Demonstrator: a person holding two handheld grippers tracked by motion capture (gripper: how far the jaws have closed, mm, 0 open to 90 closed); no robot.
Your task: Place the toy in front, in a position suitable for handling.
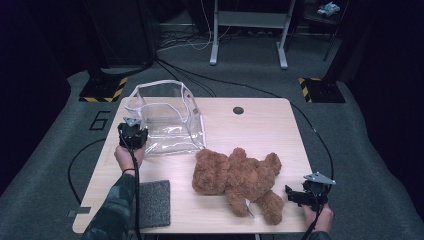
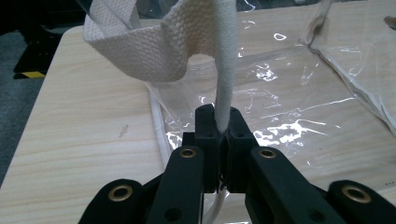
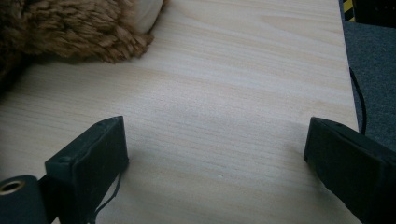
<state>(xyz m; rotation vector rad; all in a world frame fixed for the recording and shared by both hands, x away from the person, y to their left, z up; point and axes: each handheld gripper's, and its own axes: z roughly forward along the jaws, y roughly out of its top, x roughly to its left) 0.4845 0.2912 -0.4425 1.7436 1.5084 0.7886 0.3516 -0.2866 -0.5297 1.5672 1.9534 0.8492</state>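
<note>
where l fingers [image 2: 223, 125] pinch its white woven trim [image 2: 226, 70], clear bag [image 1: 167, 120] stands open; r fingers [image 3: 219, 154] wide, empty.

I'm seeing the table [image 1: 260, 125] carrying a clear bag [image 1: 167, 122] at its far left, a teddy [image 1: 235, 177] lying centre-right, and a grey pad [image 1: 152, 202] sitting near-left.

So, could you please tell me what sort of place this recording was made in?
Probably a lab or recording studio: a wooden table stands on grey carpet with cables trailing across it, hazard-striped stand bases sit at the corners, and the surroundings are dark.
</note>
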